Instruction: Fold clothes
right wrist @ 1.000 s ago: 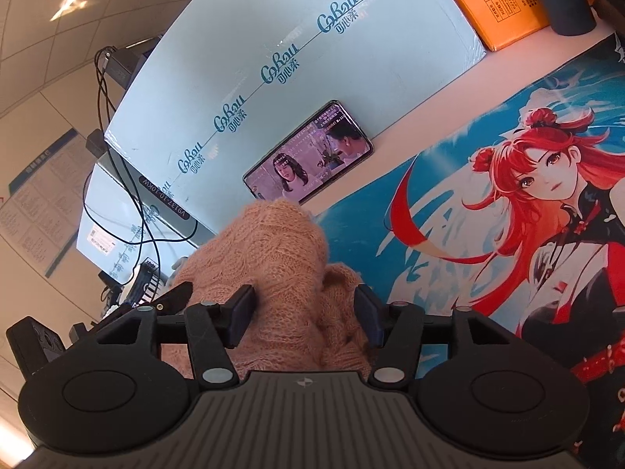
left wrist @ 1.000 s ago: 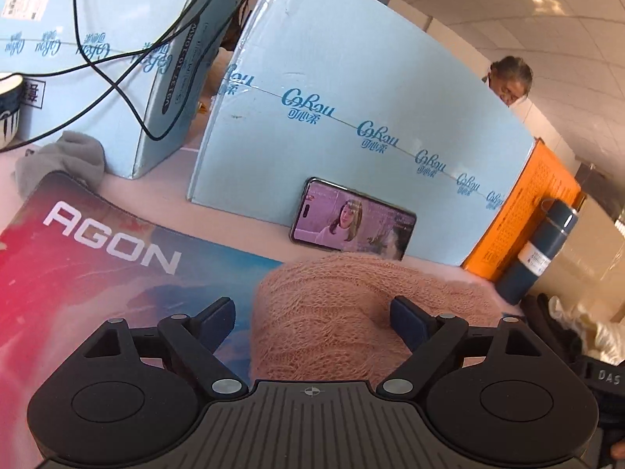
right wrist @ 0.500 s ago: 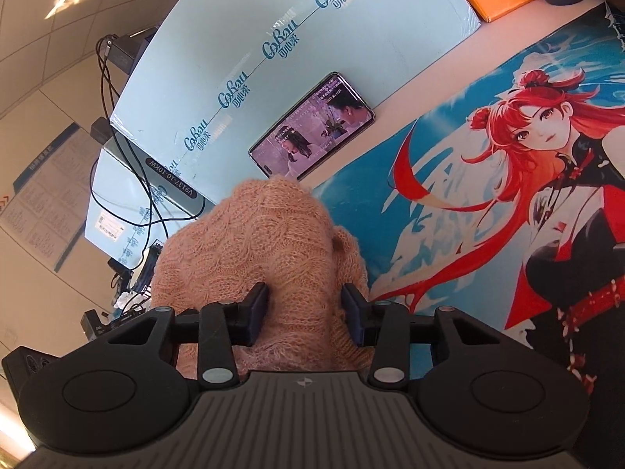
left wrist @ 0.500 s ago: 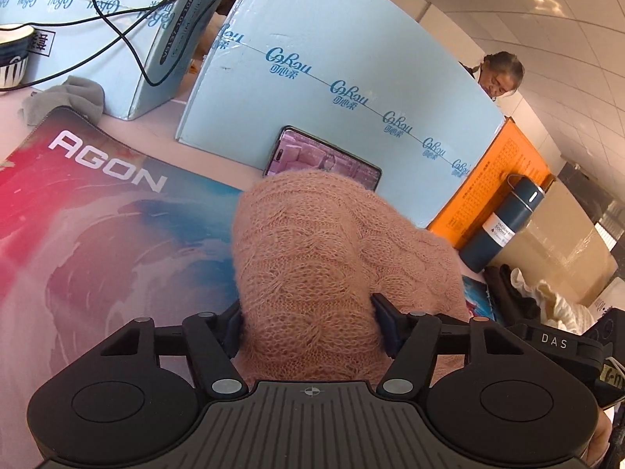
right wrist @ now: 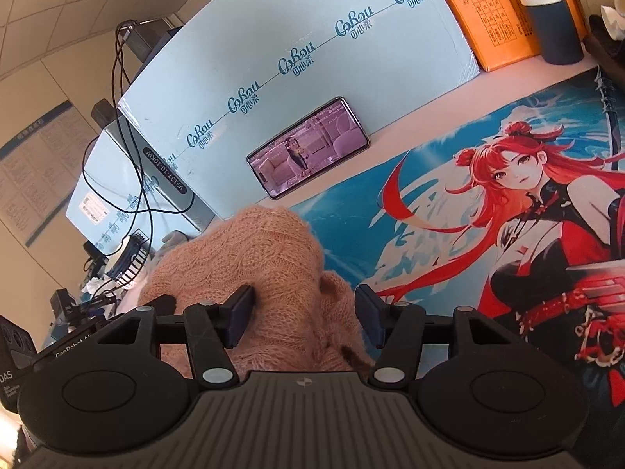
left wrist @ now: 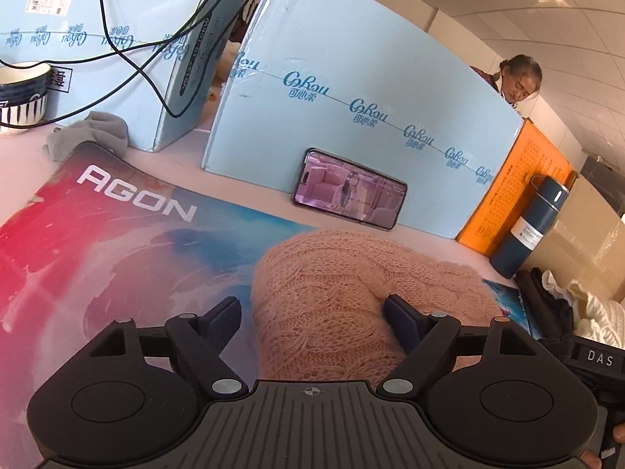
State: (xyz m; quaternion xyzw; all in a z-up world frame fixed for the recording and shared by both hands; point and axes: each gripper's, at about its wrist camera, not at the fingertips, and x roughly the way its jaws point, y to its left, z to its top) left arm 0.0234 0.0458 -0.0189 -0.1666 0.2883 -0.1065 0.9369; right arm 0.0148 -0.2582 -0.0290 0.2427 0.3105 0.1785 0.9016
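1. Behind the desk stand pale blue cardboard boxes (left wrist: 351, 117) printed with a repeating logo, and a phone (left wrist: 349, 195) with a lit screen leans on its long side against the nearer one.
2. On the desk lies a printed desk mat (left wrist: 117, 234) with "AGON" in white letters at its left end and a red-haired anime figure at its right end.
3. To the right of the boxes stand an orange box (left wrist: 515, 187) and a dark blue vacuum bottle (left wrist: 527, 230), the bottle just in front of the orange box.
4. At far left sit a striped mug (left wrist: 23, 93) and a crumpled grey cloth (left wrist: 93, 133), with black cables draped over the box above them.
5. My task piece, a pink knitted sweater (left wrist: 332, 293), is bunched in a rounded heap on the mat, in front of the phone.
6. My left gripper (left wrist: 312, 312) points forward and slopes down over the near edge of the heap; its jaws are opening, the right pad against the knit and the left pad clear of it, so it is released.
7. My right gripper (right wrist: 302, 312) slopes down likewise, tilted to one side; its jaws are opening, with a fold of the sweater between them, the right pad apart from the wool.
8. A person (left wrist: 519, 82) is partly visible beyond the nearer blue box.
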